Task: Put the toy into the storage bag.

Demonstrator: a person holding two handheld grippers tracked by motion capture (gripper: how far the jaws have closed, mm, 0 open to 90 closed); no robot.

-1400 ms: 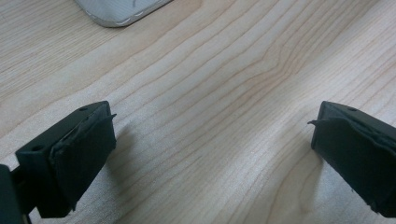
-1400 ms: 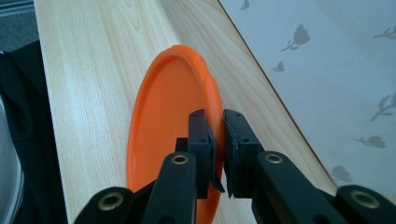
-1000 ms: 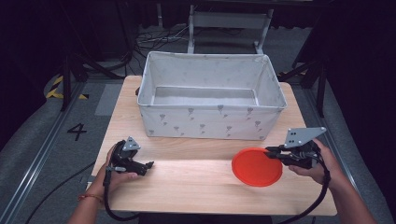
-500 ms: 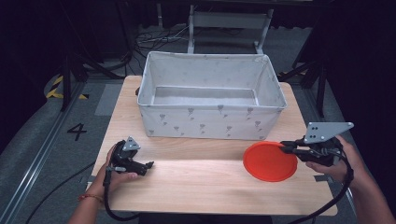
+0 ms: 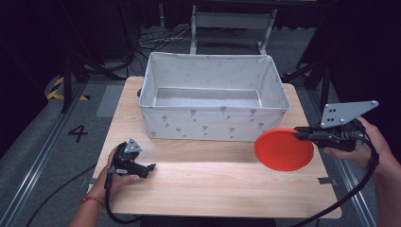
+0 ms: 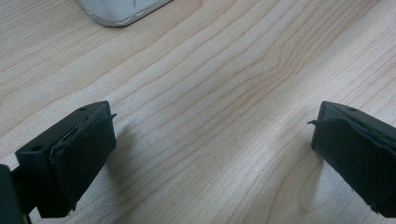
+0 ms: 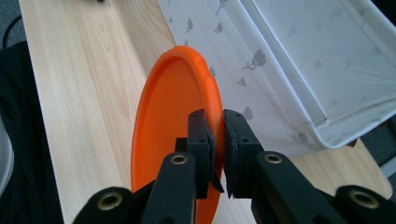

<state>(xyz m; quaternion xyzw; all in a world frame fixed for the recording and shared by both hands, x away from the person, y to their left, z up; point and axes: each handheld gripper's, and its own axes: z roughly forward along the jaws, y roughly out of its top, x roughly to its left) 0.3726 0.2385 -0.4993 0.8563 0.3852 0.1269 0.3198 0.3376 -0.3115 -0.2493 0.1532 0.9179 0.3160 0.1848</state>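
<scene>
Carrying step, I'd say: my right tool (image 5: 302,134) pinches the orange disc (image 5: 283,149) by its rim, disc lifted off the bench (image 5: 227,189) at the right end, just in front of the white fabric bin (image 5: 213,101). Next move, as I judge it: lift higher, swing over the bin's near wall, then let go inside w/o clipping the soft edge. My left tool (image 5: 146,167) rests on the bench at the left, jaws spread wide, nothing between them. Right gripper view shows the disc (image 7: 173,135) edge-on, clamped between both pads w/ the bin wall (image 7: 261,88) just beside it; high view gives the layout and the bin's empty floor. Left gripper view adds bare wood grain and a corner of the bin (image 6: 121,11).
</scene>
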